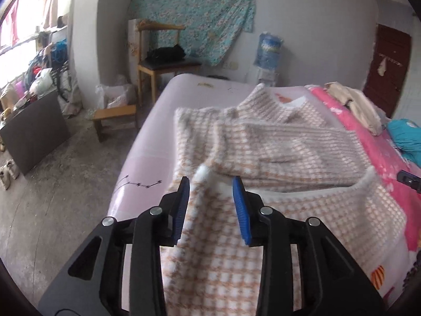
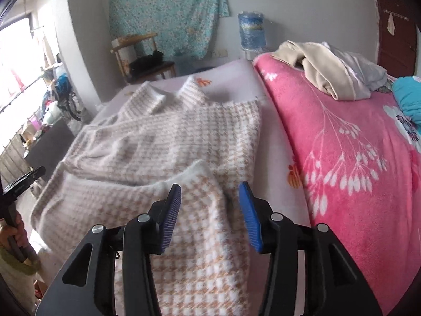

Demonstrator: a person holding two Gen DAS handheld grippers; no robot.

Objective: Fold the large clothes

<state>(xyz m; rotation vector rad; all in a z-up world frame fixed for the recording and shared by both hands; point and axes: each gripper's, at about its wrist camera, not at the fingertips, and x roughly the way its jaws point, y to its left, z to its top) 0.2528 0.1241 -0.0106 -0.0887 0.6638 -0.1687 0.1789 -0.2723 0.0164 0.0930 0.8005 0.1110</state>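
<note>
A large fuzzy beige-and-white houndstooth sweater lies on the bed, sleeves folded across its body; it also shows in the right wrist view. Its lower hem is turned up toward the collar. My left gripper is open, its blue pads on either side of the hem's left corner. My right gripper is open over the hem's right corner. Neither gripper holds cloth. The left gripper's tip also shows at the left edge of the right wrist view.
The bed has a pale lilac sheet and a pink floral blanket on the right. Cream and white clothes and a teal cloth lie on the blanket. A wooden chair, stool and water jug stand beyond.
</note>
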